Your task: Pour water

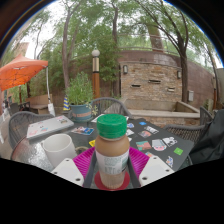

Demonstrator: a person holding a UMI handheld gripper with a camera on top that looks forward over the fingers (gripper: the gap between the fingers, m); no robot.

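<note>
Gripping green-capped bottle (112, 150) in gripper (112, 172); white cup (58, 148) beside (table (150, 140) cluttered).

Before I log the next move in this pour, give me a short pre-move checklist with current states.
1. Bottle between the gripper fingers: ok.
2. Both pads pressing the bottle: cannot tell.
3. Bottle upright: ok.
4. Green cap removed for pouring: not ok, it is on.
5. White cup in view beside the bottle, upright on the table: ok.
6. Cup's fill level: cannot tell.
</note>
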